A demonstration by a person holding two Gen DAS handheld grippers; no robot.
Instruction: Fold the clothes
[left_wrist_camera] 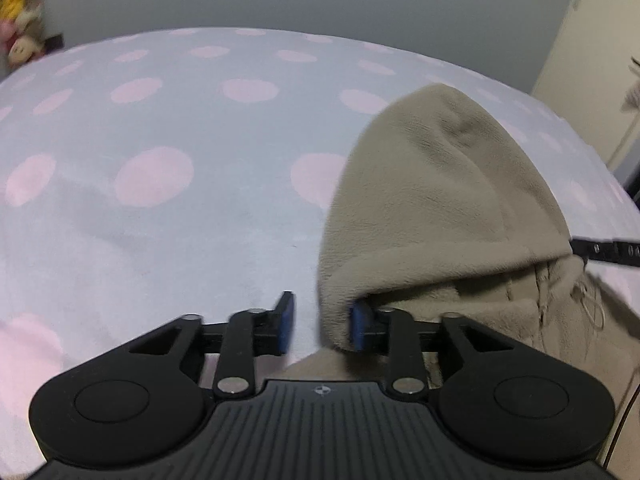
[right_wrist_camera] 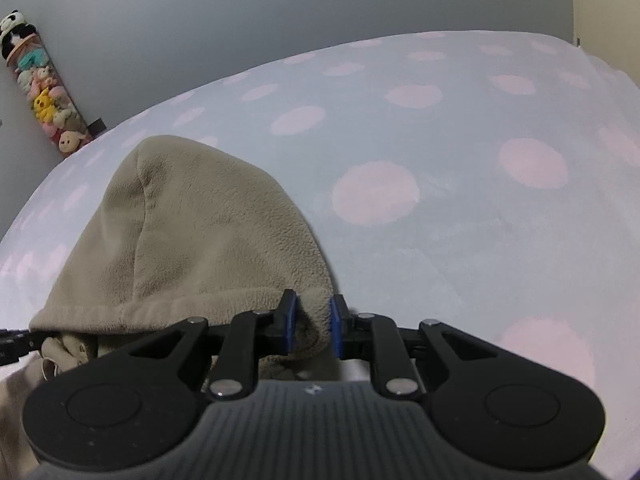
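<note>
A beige fleece hoodie (right_wrist_camera: pixel 192 240) lies on the polka-dot blanket (right_wrist_camera: pixel 440 240), its hood spread flat toward 12 o'clock. The left gripper (left_wrist_camera: pixel 322 326) stands spread at the hood's 9 o'clock corner: one pad is tucked under the hem and the other sits bare over the blanket. The right gripper (right_wrist_camera: pixel 313 326) straddles the 3 o'clock corner, fleece between its pads; I cannot tell whether they pinch. No fold of the hood shows yet, so most of the folding seems left.
</note>
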